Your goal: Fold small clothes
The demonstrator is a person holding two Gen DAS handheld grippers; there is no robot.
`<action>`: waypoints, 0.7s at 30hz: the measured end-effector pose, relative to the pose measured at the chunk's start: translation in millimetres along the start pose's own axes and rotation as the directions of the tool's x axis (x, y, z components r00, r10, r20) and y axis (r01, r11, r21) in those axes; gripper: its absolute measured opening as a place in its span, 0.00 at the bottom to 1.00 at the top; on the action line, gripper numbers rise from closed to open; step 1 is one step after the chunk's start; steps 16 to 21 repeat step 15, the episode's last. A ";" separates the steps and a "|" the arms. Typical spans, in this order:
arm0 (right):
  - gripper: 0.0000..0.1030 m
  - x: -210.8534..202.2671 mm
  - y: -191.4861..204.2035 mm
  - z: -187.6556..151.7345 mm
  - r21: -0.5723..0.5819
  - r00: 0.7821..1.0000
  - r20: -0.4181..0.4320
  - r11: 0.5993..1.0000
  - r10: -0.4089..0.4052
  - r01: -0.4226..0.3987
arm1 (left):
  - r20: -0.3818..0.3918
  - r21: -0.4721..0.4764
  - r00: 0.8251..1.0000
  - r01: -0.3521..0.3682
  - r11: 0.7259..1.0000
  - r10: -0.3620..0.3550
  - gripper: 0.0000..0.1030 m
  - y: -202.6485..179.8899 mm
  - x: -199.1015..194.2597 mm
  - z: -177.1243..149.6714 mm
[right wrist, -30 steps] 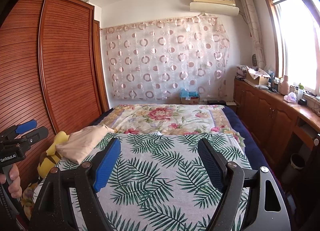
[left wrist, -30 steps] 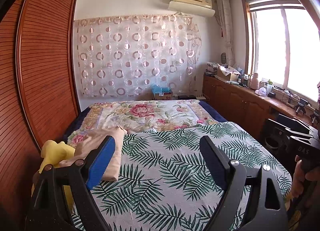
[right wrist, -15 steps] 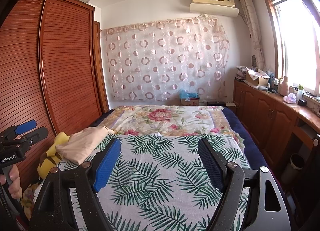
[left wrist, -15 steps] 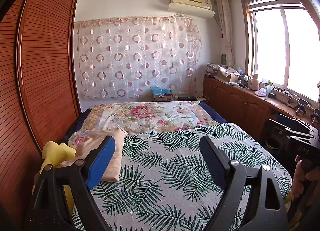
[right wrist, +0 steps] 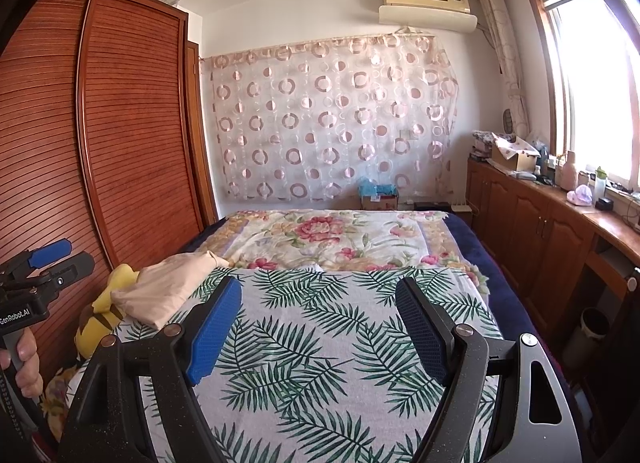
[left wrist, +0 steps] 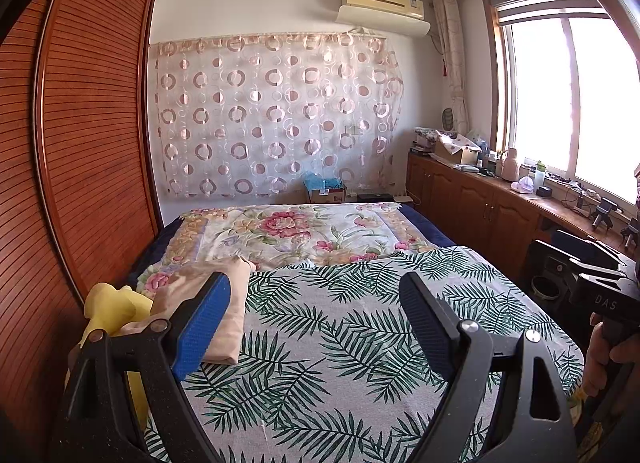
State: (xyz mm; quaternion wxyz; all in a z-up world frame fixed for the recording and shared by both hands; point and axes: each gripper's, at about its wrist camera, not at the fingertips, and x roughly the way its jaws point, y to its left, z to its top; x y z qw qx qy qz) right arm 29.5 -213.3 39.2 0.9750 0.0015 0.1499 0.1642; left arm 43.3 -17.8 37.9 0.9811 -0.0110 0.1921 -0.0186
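Note:
A folded beige garment (left wrist: pixel 216 315) lies at the left edge of the bed, on the palm-leaf sheet (left wrist: pixel 340 343); it also shows in the right wrist view (right wrist: pixel 168 287). My left gripper (left wrist: pixel 316 303) is open and empty, held above the sheet, with the garment just behind its left finger. My right gripper (right wrist: pixel 320 305) is open and empty above the sheet, to the right of the garment. Each gripper shows at the edge of the other's view, held by a hand.
A yellow plush toy (right wrist: pixel 102 311) sits beside the garment against the wooden wardrobe (right wrist: pixel 120 143). A floral quilt (left wrist: pixel 296 231) covers the far half of the bed. Wooden cabinets (left wrist: pixel 480 207) with clutter run along the right wall under the window.
Both views have shifted very slightly; the grippers stay open and the garment has not moved.

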 end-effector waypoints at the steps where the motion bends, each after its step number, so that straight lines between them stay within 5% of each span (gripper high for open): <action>1: 0.79 0.1 -0.1 0.5 0.000 1.000 0.001 1.000 0.000 0.000 | 0.000 -0.001 1.000 0.000 1.000 0.000 0.84 0.1 0.0 -0.2; 21: 0.79 -0.3 -1.1 -1.0 0.001 1.000 0.002 1.000 -0.002 0.002 | 0.000 0.000 1.000 -0.001 1.000 0.001 0.84 1.6 -0.7 -2.0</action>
